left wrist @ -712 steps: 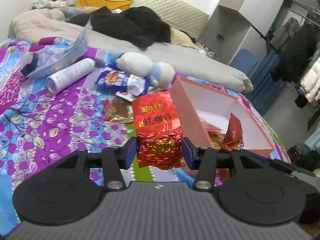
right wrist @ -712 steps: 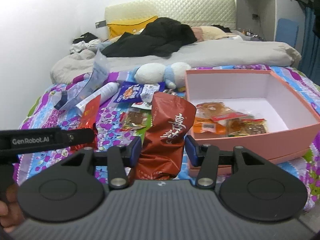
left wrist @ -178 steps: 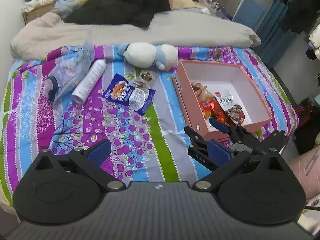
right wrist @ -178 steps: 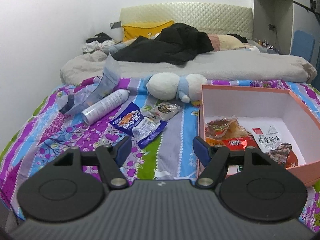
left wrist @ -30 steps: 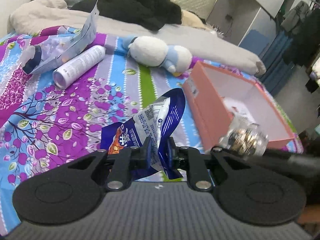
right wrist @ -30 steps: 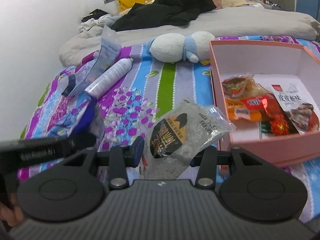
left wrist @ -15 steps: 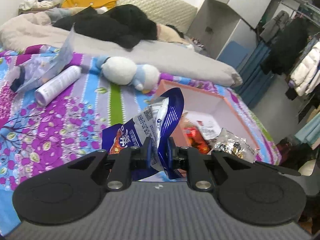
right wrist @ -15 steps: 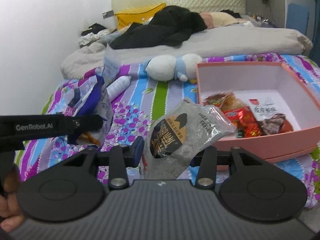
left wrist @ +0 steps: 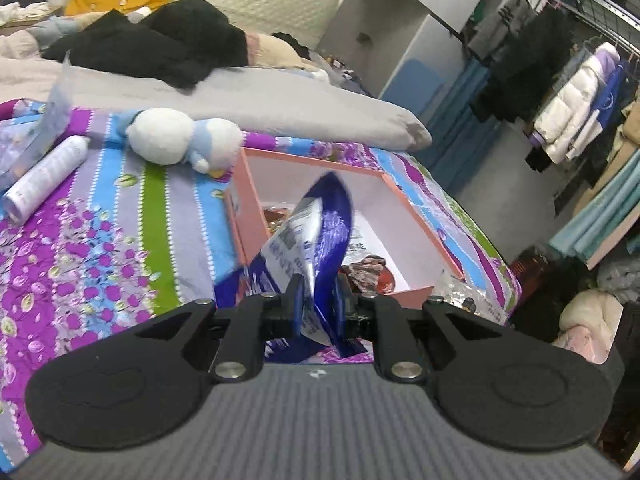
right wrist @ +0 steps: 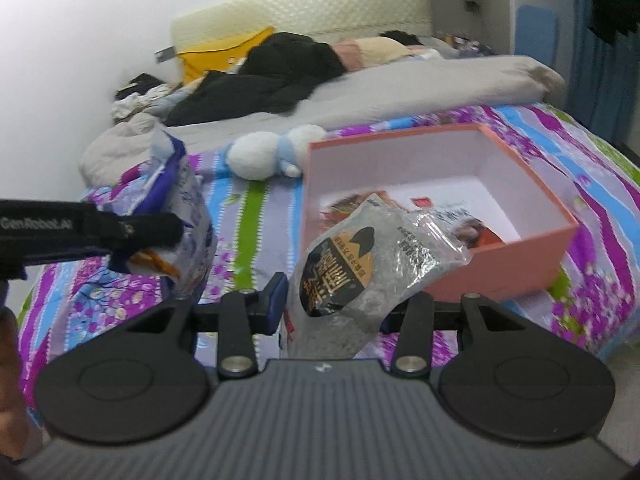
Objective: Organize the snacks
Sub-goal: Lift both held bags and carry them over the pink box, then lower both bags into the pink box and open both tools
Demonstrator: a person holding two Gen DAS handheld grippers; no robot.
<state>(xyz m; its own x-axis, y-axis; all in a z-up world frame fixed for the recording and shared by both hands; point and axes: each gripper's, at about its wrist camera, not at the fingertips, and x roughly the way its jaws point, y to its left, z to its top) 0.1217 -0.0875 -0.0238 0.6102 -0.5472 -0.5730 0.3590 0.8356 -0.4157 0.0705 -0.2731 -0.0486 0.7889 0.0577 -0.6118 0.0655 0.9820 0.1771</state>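
Observation:
My left gripper (left wrist: 318, 300) is shut on a blue and white snack bag (left wrist: 316, 232), held above the near left corner of the pink box (left wrist: 248, 216). The box holds several snack packets (left wrist: 368, 272). My right gripper (right wrist: 340, 304) is shut on a clear snack bag with a black and gold label (right wrist: 352, 264), held in front of the pink box (right wrist: 520, 252). In the right wrist view the left gripper (right wrist: 120, 232) and its blue bag (right wrist: 188, 208) show at the left. The clear bag's edge shows in the left wrist view (left wrist: 464, 296).
The bed has a purple flowered cover (left wrist: 80, 264). A white and blue plush toy (left wrist: 176, 140) lies behind the box. A white spray can (left wrist: 44, 176) and a clear pouch (left wrist: 56, 100) lie at far left. Black clothes (left wrist: 160, 52) and a grey duvet (left wrist: 280, 108) lie behind.
Both grippers have moved right, toward the pink box. The blue bag now hangs over the box's near left corner, and the clear bag is closer to the box front.

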